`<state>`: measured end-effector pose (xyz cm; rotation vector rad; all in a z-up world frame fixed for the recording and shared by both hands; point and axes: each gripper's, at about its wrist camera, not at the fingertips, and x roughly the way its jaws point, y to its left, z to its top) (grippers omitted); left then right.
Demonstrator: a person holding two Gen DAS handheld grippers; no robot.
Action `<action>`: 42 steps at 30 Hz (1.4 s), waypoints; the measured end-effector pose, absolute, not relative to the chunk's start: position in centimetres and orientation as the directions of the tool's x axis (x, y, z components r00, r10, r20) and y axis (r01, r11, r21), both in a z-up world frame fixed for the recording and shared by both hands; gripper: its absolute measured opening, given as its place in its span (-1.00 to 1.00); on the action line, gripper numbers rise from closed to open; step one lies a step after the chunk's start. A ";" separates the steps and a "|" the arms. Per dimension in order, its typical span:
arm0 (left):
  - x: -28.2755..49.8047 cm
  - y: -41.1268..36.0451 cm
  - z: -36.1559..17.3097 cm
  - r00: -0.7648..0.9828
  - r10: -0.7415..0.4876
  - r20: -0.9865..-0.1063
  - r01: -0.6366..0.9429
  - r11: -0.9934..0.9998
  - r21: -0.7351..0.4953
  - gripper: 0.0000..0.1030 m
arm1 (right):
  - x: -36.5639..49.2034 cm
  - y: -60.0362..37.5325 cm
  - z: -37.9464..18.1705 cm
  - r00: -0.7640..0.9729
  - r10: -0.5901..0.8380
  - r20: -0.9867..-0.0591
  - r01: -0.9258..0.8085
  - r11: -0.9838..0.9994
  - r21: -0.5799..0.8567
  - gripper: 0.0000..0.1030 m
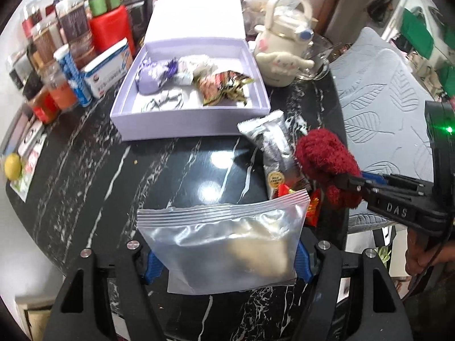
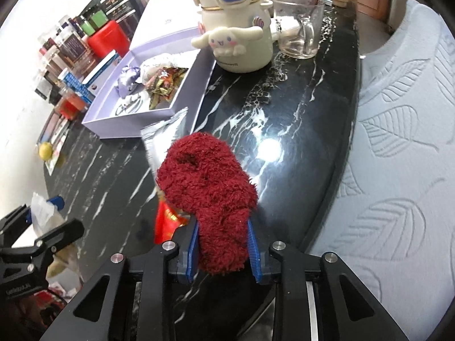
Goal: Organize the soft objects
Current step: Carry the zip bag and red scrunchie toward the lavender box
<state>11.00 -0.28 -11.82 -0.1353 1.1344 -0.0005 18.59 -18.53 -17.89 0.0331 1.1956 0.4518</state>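
My left gripper (image 1: pixel 227 264) is shut on a clear zip bag (image 1: pixel 224 244) with a pale soft lump inside, held above the black marble table (image 1: pixel 142 184). My right gripper (image 2: pixel 223 253) is shut on a fuzzy dark red sock (image 2: pixel 210 196), which also shows at the right of the left wrist view (image 1: pixel 324 159). Under the sock lie a silver snack pouch (image 1: pixel 273 147) and a red packet (image 2: pixel 167 221). An open lilac box (image 1: pixel 187 125) beyond holds a purple pouch (image 1: pixel 150 79), white cloth, a snack wrapper (image 1: pixel 224 85) and hair ties.
A cream cartoon kettle (image 2: pixel 239 42) and a glass cup (image 2: pixel 298 31) stand right of the box. Bottles, a red canister (image 1: pixel 112 28) and a medicine box (image 1: pixel 108 68) crowd the left. A lemon (image 1: pixel 12 166) lies at the left edge. A grey leaf-pattern cushion (image 2: pixel 398 170) borders the table's right.
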 end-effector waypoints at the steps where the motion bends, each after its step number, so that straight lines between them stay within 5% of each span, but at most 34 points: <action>1: 11.0 -0.3 -11.5 0.427 -0.072 -0.901 -0.060 0.992 -0.108 0.39 | 18.2 -18.5 -17.6 0.291 0.357 -0.887 -0.318 0.911 0.262 -0.44; 20: 9.5 -0.6 -3.8 0.523 -0.138 -0.841 0.133 0.988 -0.079 0.39 | 10.8 -16.3 -10.7 0.341 0.407 -0.847 -0.331 0.896 0.297 -0.44; 42: 12.3 2.3 3.8 0.697 -0.115 -0.707 0.124 0.991 -0.039 0.39 | 12.0 -13.4 -2.3 0.512 0.435 -0.741 -0.407 0.882 0.237 -0.44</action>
